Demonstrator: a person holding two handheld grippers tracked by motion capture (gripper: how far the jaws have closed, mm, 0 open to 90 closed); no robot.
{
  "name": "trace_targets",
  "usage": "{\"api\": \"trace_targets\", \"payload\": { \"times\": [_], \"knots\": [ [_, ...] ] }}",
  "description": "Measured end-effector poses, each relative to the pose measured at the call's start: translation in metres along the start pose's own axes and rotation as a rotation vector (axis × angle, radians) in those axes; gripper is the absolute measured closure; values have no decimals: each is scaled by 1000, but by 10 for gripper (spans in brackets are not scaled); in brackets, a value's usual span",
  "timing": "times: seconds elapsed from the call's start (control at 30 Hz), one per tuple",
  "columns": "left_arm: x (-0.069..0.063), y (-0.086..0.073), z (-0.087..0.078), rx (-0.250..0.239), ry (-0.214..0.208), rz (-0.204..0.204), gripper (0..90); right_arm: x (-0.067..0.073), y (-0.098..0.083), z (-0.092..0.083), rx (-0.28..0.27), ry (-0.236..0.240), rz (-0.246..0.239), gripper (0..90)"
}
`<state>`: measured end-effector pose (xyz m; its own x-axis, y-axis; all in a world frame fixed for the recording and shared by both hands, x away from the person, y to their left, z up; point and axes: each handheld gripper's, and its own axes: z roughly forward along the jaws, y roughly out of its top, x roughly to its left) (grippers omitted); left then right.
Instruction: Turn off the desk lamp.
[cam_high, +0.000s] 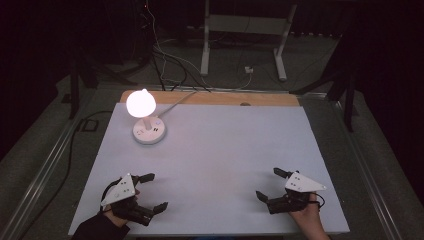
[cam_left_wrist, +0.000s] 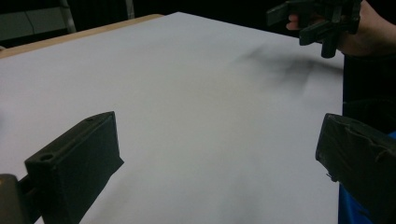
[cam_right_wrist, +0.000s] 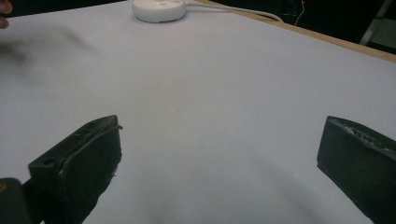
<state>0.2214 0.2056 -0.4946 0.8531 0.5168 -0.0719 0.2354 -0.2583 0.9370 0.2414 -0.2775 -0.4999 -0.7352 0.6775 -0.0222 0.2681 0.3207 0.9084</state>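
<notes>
Nearest us, our left gripper (cam_high: 148, 192) and right gripper (cam_high: 266, 184) rest low at the near edge of the table (cam_high: 225, 150), both with jaws spread wide and nothing between them. From the left gripper the lamp (cam_high: 148, 118) stands at about twelve o'clock, well apart; from the right one it lies at roughly ten o'clock, farther off, so we judge the left hand the nearer. It is upright: a glowing rounded shade on a short stem over a smooth white round base (cam_right_wrist: 159, 9), its pale cord (cam_high: 180, 97) trailing away toward the far edge. Matte white sheet covers the tabletop, with a wooden strip along the back.
</notes>
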Motion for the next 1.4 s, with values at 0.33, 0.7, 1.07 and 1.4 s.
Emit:
{"api": "trace_targets", "payload": {
  "times": [0.33, 0.7, 1.07, 1.4],
  "knots": [
    [0, 0, 0, 1, 2, 0, 5, 2, 2, -1, -13, 11, 2, 0],
    [-1, 0, 0, 6, -2, -2, 5, 3, 2, 0, -8, 13, -7, 0],
    [-6, 2, 2, 17, -19, 13, 5, 4, 3, -1, -23, 18, -7, 0],
    [-7, 8, 3, 7, -16, 6, 5, 4, 3, -1, -35, 23, -3, 0]
  ]
}}
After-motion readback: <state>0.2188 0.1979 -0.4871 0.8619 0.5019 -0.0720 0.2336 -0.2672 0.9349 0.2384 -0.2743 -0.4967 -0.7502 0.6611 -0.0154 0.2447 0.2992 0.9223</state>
